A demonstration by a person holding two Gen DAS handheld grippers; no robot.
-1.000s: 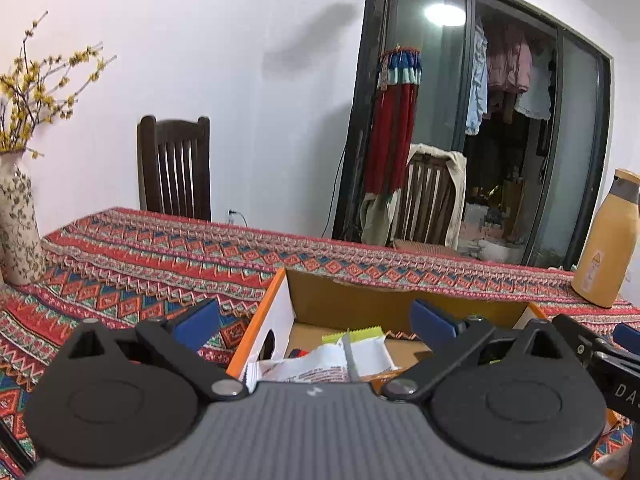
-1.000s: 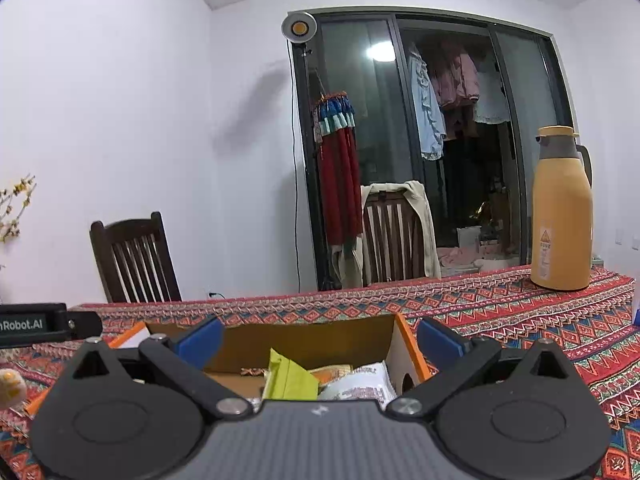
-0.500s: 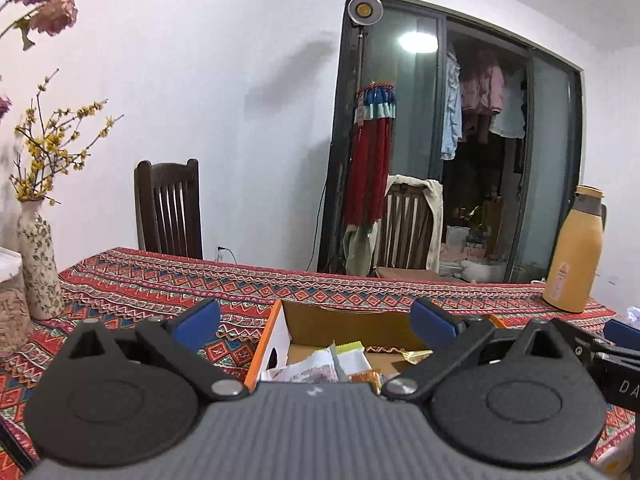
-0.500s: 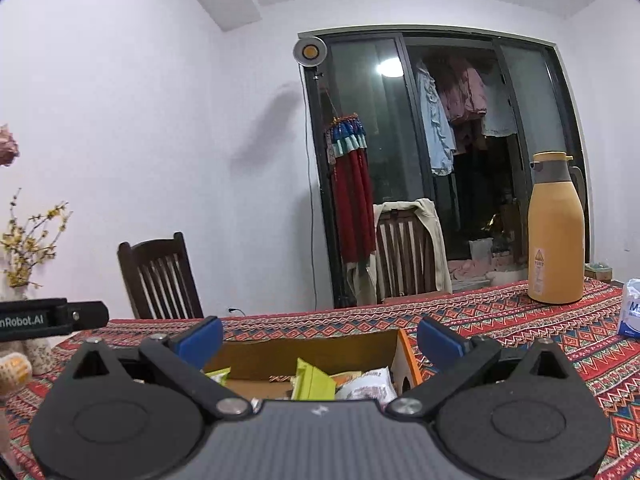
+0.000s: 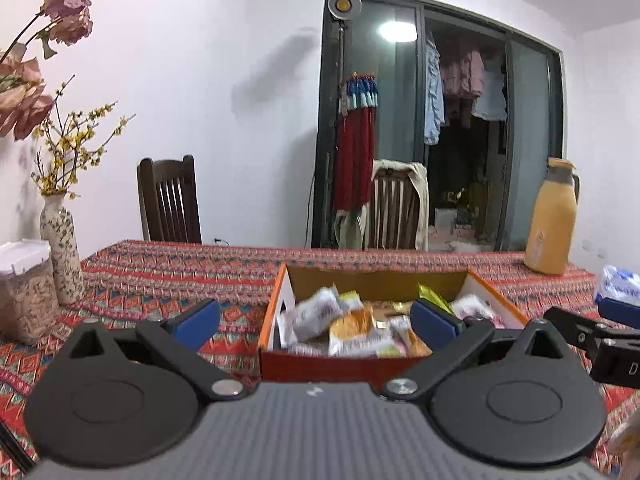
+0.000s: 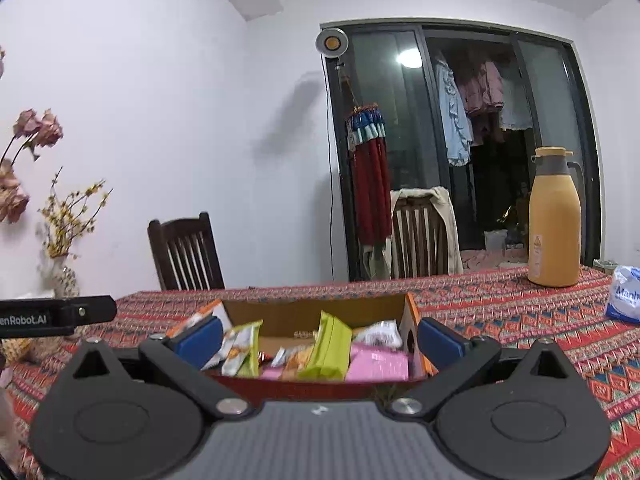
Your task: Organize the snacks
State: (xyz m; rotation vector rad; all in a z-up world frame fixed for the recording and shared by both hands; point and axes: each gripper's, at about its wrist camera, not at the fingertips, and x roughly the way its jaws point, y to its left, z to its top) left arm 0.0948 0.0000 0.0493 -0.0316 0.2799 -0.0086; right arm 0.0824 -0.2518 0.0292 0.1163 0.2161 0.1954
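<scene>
An orange cardboard box (image 5: 276, 316) stands on the patterned tablecloth, holding several snack packets (image 5: 352, 326). In the right wrist view the box (image 6: 412, 316) holds a green packet (image 6: 330, 346), a pink packet (image 6: 378, 364) and others. My left gripper (image 5: 316, 322) is open and empty, in front of the box's near left corner. My right gripper (image 6: 320, 338) is open and empty, in front of the box's near wall. Each gripper's side shows in the other view: the right one (image 5: 600, 340), the left one (image 6: 56, 314).
A yellow thermos (image 6: 554, 220) stands at the back right, with a white tissue pack (image 6: 626, 294) near it. A flowered vase (image 5: 60, 256) and a clear jar (image 5: 24, 292) stand at the left. Two wooden chairs (image 5: 170, 200) are behind the table.
Both grippers have pulled back and risen from the box; more of the box and its packets now shows. Both stay open and empty.
</scene>
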